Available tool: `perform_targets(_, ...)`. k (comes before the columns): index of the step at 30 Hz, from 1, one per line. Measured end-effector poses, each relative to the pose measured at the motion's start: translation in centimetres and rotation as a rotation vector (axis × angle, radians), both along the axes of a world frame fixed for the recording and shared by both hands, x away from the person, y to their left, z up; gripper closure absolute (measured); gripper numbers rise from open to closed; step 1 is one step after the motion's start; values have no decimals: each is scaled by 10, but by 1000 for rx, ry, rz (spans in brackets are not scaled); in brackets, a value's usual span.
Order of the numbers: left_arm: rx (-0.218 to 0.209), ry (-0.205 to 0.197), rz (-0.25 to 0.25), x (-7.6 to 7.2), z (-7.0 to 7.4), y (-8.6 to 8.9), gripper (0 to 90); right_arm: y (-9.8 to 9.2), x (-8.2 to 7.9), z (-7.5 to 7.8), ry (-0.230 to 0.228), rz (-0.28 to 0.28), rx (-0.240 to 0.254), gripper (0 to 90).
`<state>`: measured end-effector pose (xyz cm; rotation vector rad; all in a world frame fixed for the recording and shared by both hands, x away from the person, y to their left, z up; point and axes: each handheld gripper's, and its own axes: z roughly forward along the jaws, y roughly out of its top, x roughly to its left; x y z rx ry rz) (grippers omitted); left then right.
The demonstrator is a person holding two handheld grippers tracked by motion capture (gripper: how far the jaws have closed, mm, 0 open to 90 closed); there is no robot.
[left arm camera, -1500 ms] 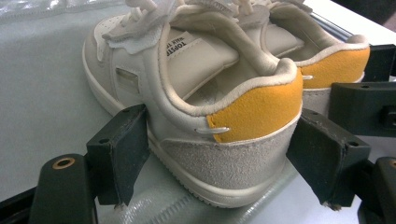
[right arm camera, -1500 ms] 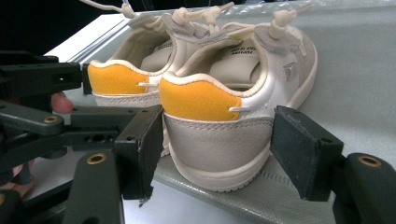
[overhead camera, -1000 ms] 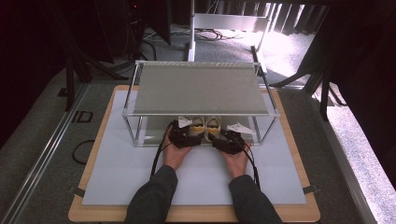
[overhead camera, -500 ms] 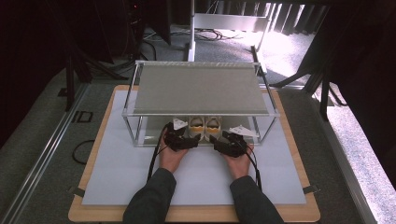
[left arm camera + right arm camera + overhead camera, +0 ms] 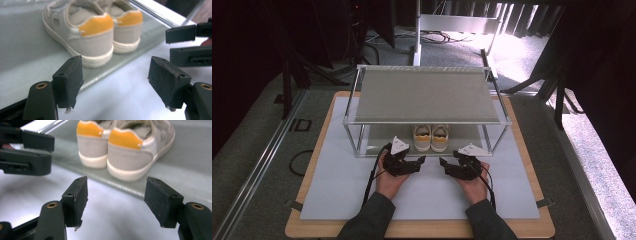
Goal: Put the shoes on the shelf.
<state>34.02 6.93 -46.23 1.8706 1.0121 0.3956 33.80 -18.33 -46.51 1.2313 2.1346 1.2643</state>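
Shoes stand on the rack's lower shelf just beyond both wide, empty tools

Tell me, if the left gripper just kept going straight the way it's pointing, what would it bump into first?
Probably the heel of the nearer shoe, on the rack's lower shelf. The left gripper has open, empty jaws aimed slightly to that heel's right, so depth is uncertain.

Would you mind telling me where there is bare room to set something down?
Free: the rack's top shelf; the mat left of the left claw and right of the right claw. Crowded: the lower shelf around the shoes.
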Motion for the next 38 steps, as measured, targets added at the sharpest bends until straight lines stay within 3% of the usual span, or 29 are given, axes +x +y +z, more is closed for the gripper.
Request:
perform_targets(10,45,22,-8,-28,-5,22,296,-25,-20,-4,13,-14,-44,348)
perform_targets(17,30,31,13,-41,-14,38,296,-36,-27,-6,25,-31,-41,366)
perform_targets(22,11,66,35,-44,-20,47,299,-40,-30,-8,27,-50,-26,366)
perform_targets(29,23,65,28,-45,-24,46,298,-50,-37,-10,25,-76,-20,368)
perform_targets(38,3,89,30,-43,-25,48,298,-59,-36,-8,21,-101,-1,370)
